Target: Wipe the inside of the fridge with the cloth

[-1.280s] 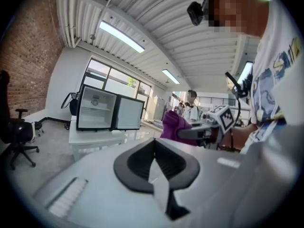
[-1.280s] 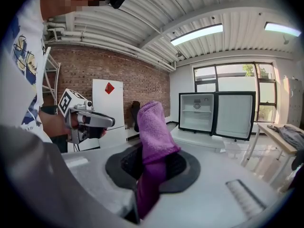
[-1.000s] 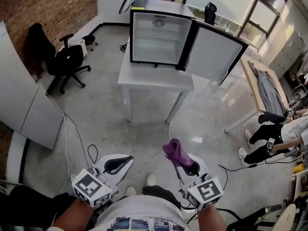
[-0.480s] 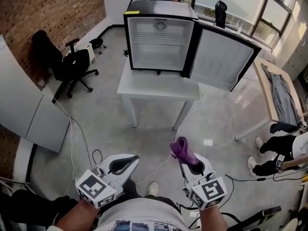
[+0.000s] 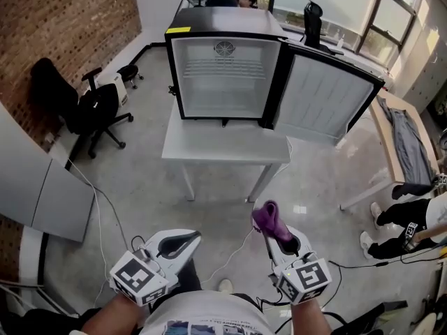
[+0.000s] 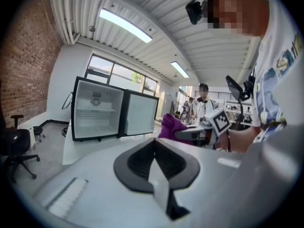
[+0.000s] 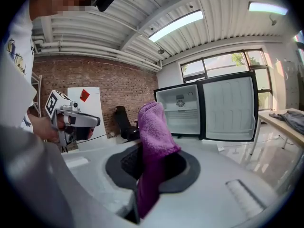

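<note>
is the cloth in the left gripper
No, the cloth is clamped in the right gripper, and the left gripper is shut with nothing between its jaws.

Overall: bright, even daylight across all three of my views.
Sources: windows [image 5: 394,16] along the far wall, plus white strip lights [image 6: 126,25] on the ceiling.
Glare: pale sheen and one small hot spot on the floor [image 5: 328,180]; the white inside of the fridge [image 5: 222,75] reads very bright.
Shadows: soft and faint under the worktop [image 5: 223,145].
Distortion: both tool views bulge fisheye-style, with black corners.
Focus: my left tool [image 6: 155,144] looks soft close to its lens; the cloth [image 7: 154,127] shows its weave; the room behind stays clear.
</note>
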